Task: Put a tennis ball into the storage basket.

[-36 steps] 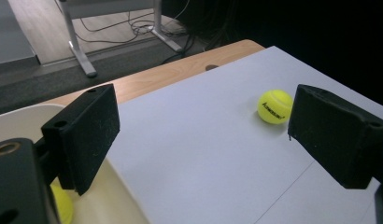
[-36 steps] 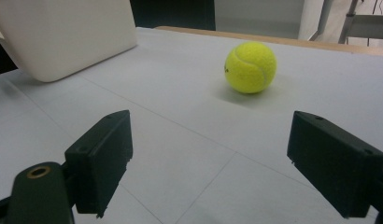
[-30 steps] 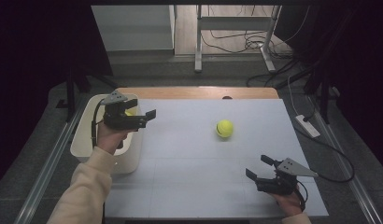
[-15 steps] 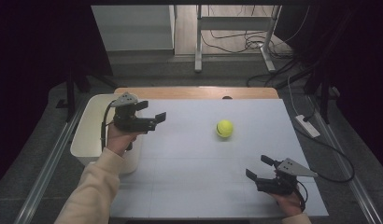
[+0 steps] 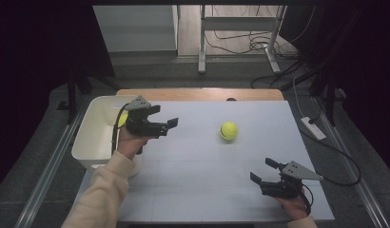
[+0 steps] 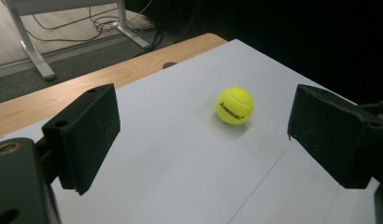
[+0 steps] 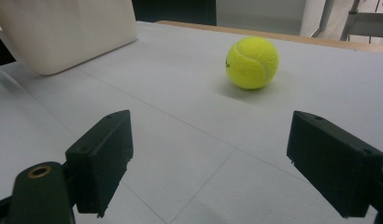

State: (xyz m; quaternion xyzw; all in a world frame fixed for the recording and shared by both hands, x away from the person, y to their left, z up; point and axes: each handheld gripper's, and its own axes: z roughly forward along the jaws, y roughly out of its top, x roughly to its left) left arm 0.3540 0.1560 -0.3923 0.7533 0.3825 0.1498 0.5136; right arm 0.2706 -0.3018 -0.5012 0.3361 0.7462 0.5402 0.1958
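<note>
Reading "Kawasaki", yellow tennis ball [image 6: 234,106], tabletop

tennis ball [image 6: 234,105]: fuzzy felt | table [image 5: 193,180]: matt white, wood edge | bin [image 5: 91,137]: smooth plastic

Tennis ball [image 5: 229,130]: yellow-green felt, white seam, dark printed lettering on one side. Lies free on the table, well right of the white bin [image 5: 91,137].

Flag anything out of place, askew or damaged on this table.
Nothing stands out. One tennis ball sits loose on the white table, another lies in the white bin. Both grippers, left and right, are open and empty.
</note>
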